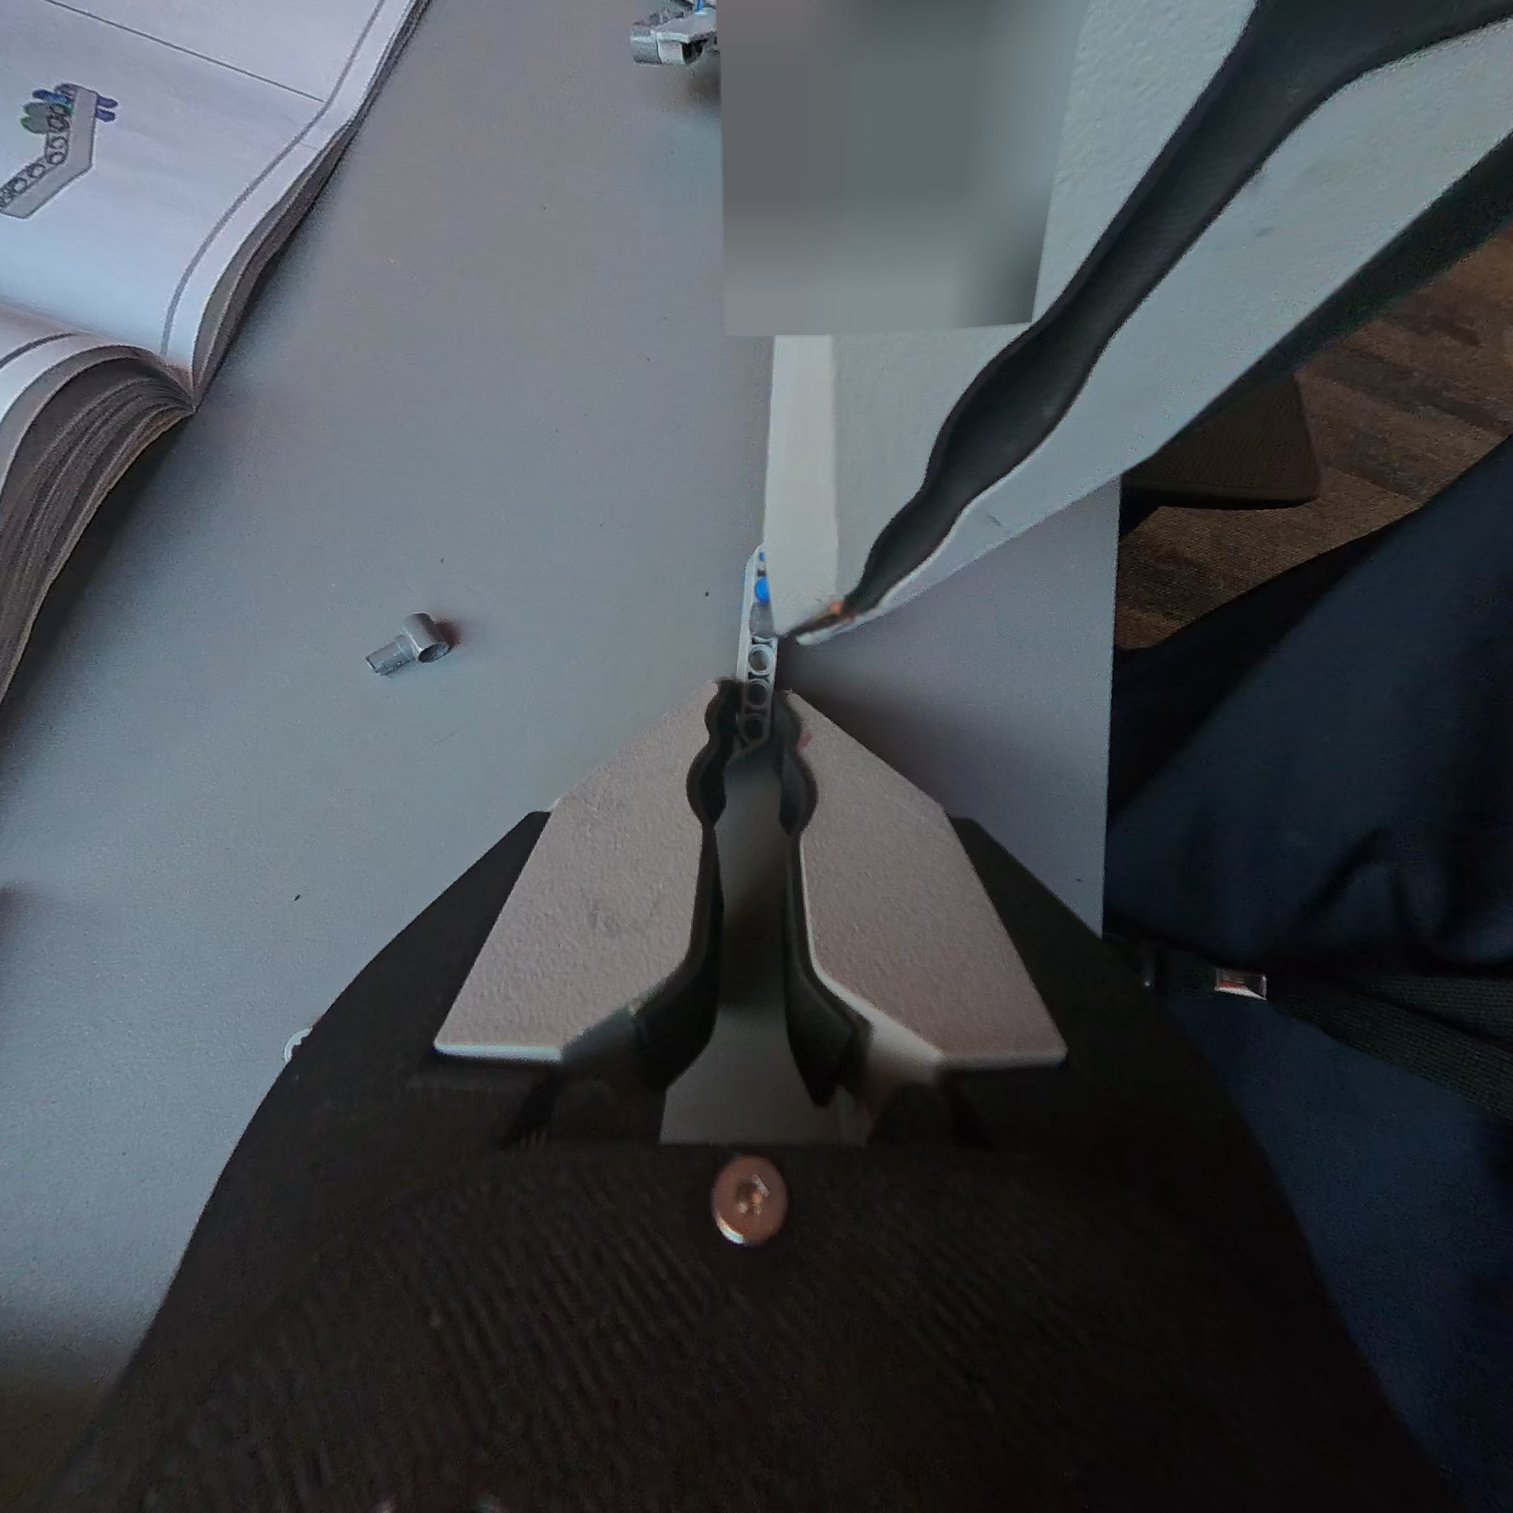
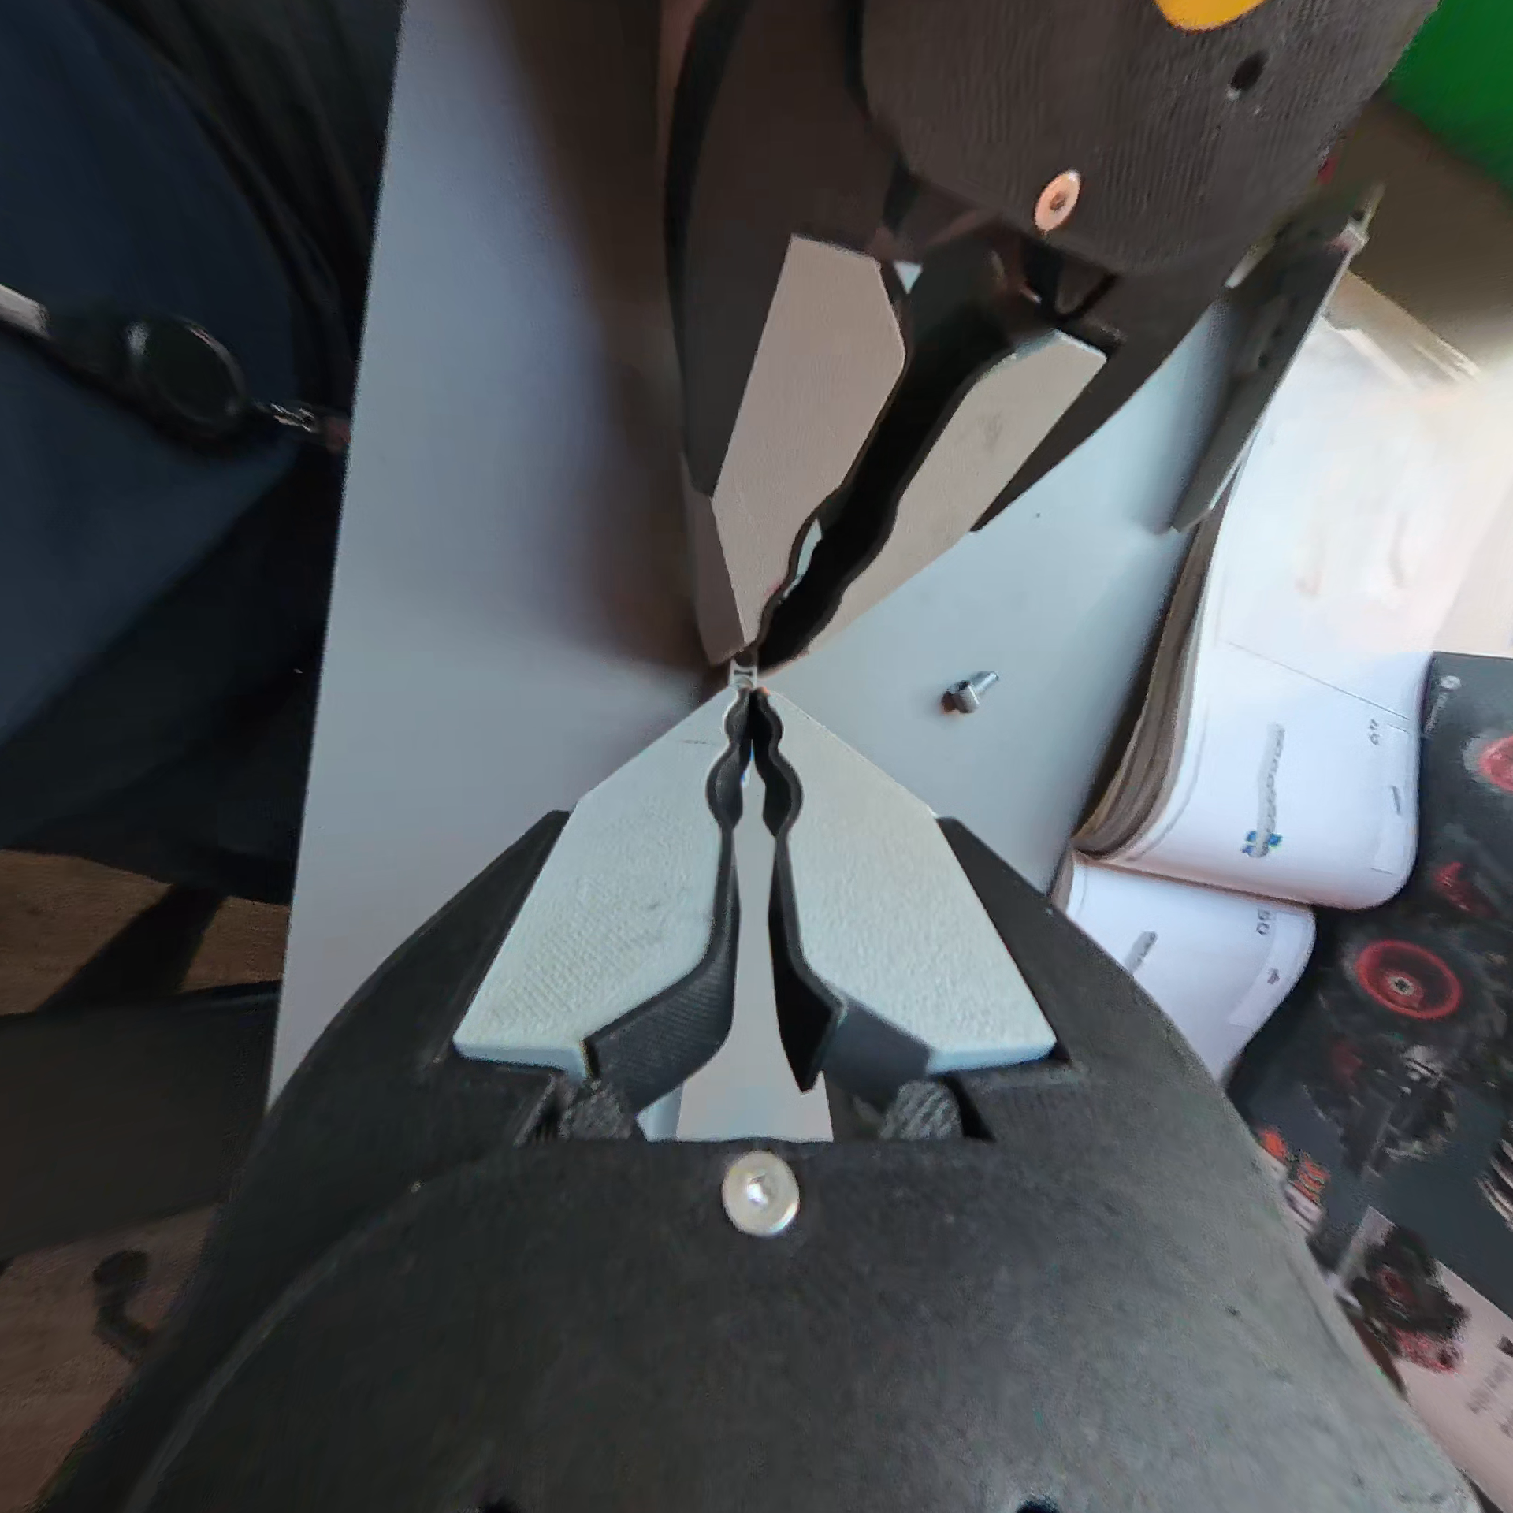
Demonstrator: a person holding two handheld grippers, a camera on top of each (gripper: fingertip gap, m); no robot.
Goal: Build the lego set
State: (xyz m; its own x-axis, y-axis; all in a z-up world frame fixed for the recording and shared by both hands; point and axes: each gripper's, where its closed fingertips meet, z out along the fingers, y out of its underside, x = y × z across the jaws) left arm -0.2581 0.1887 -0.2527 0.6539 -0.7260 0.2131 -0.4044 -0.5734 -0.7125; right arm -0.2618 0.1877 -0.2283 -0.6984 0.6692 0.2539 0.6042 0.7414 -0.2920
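Observation:
My left gripper (image 1: 755, 720) is shut on the lower end of a light grey holed beam (image 1: 757, 655), which stands up from its tips and carries a blue pin (image 1: 763, 589) near the top. My right gripper (image 1: 801, 632) comes in from the upper right, jaws closed, tips touching the beam's side. A small reddish piece (image 1: 835, 611) shows pinched at its tips; what it is I cannot tell. In the right wrist view, my right gripper (image 2: 749, 706) meets the left gripper (image 2: 757, 647) tip to tip, with the beam (image 2: 741, 676) seen edge-on between them.
A small grey connector (image 1: 412, 647) lies loose on the grey table (image 1: 491, 409); it also shows in the right wrist view (image 2: 966, 690). An open instruction booklet (image 1: 123, 205) lies beside it. A part-built assembly (image 1: 671, 33) lies at the far edge. A dark box (image 2: 1433, 982) lies past the booklet.

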